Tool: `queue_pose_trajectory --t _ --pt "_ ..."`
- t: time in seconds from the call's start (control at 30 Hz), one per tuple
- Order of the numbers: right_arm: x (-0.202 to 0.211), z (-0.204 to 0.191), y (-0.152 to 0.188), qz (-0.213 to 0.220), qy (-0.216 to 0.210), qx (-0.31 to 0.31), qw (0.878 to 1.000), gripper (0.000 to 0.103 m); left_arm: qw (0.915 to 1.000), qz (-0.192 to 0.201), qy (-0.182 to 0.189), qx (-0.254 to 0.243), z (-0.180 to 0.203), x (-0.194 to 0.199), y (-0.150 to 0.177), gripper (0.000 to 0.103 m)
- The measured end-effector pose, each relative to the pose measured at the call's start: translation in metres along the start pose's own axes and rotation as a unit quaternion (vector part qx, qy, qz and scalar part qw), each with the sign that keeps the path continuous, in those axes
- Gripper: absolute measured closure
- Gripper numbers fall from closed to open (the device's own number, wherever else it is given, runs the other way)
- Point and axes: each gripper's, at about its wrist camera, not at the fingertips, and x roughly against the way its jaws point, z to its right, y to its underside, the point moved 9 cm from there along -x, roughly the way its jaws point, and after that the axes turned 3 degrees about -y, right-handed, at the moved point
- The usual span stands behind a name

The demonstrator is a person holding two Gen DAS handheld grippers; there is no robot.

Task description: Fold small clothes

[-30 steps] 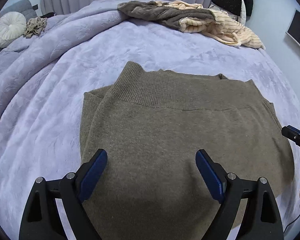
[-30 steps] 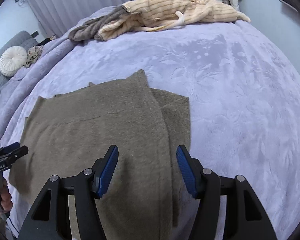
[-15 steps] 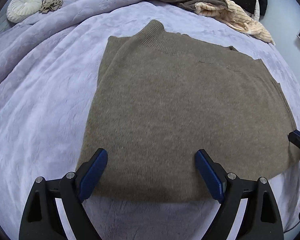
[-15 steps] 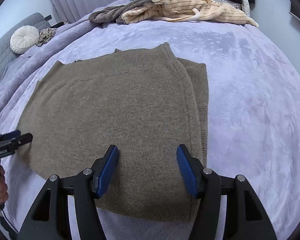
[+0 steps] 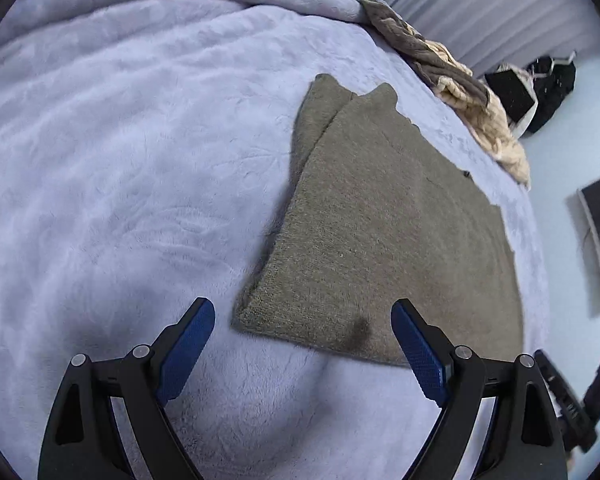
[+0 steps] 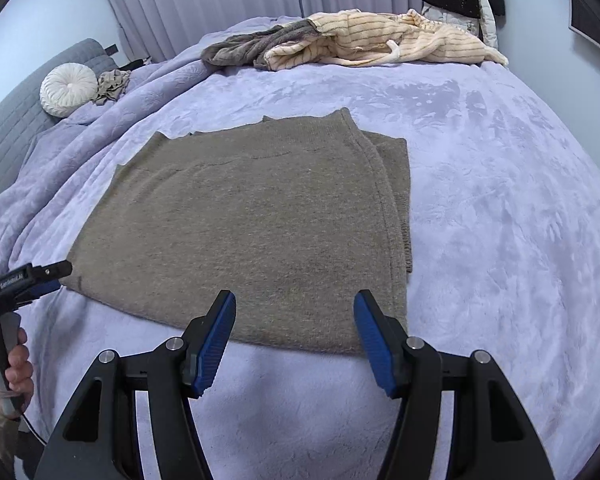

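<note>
Left wrist view: the folded olive sweater (image 5: pixel 388 232) lies flat on the lilac bed (image 5: pixel 120 168), its long axis slanting toward the far upper left; the camera has swung left since earlier. The left claw (image 5: pixel 302 354) gapes empty, near corner between its fingers.

Right wrist view: the sweater (image 6: pixel 252 216) spreads crosswise, the right claw (image 6: pixel 296 334) apart, pulled back off its near edge.

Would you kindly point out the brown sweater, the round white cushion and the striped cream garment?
brown sweater (image 6: pixel 252 220), right wrist view, centre of top layer.
round white cushion (image 6: pixel 69 89), right wrist view, its middle.
striped cream garment (image 6: pixel 364 38), right wrist view, mid-fabric.
</note>
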Motion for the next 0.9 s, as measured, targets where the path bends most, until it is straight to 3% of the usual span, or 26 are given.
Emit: queue_pose_trajectory --t 0.13,0.27,0.33,0.37,0.4,0.43,0.47,0.67,0.77,0.9 --pt "-0.003 -0.020 -0.001 -0.004 -0.010 0.016 1.000 0.038 0.9967 -0.015 0.071 0.036 -0.007 -0.014 -0.004 0.012" --pt "-0.011 -0.041 -0.001 -0.014 -0.015 0.041 0.999 0.038 0.9861 -0.025 0.152 0.062 0.007 -0.027 -0.013 0.012" --pt "-0.019 -0.052 -0.002 -0.022 -0.015 0.054 0.998 0.038 0.9846 -0.027 0.164 0.053 0.019 -0.034 -0.017 0.013" --pt "-0.022 -0.057 -0.003 -0.026 -0.014 0.059 0.998 0.038 0.9853 -0.023 0.163 0.045 0.026 -0.037 -0.021 0.013" --pt "-0.026 -0.062 -0.005 -0.030 -0.014 0.065 0.997 0.038 0.9863 -0.019 0.160 0.036 0.030 -0.037 -0.023 0.031" --pt "-0.029 -0.066 -0.008 -0.034 -0.014 0.069 0.997 0.038 0.9862 -0.018 0.162 0.029 0.034 -0.038 -0.026 0.065" --pt "-0.033 -0.071 -0.012 -0.037 -0.015 0.073 0.996 0.038 0.9841 -0.029 0.173 0.029 0.037 -0.042 -0.026 0.077" --pt "-0.074 -0.118 -0.068 -0.073 -0.057 0.074 0.993 0.037 0.9863 -0.018 0.163 0.016 0.031 -0.046 -0.024 0.080" --pt "-0.111 -0.159 -0.104 -0.105 -0.100 0.054 0.988 0.025 0.9906 0.004 0.136 -0.008 0.034 -0.044 -0.023 0.080" --pt "-0.168 -0.211 -0.139 -0.155 -0.117 0.037 0.980 0.024 0.9944 0.029 0.093 -0.042 0.037 -0.041 -0.020 0.080"
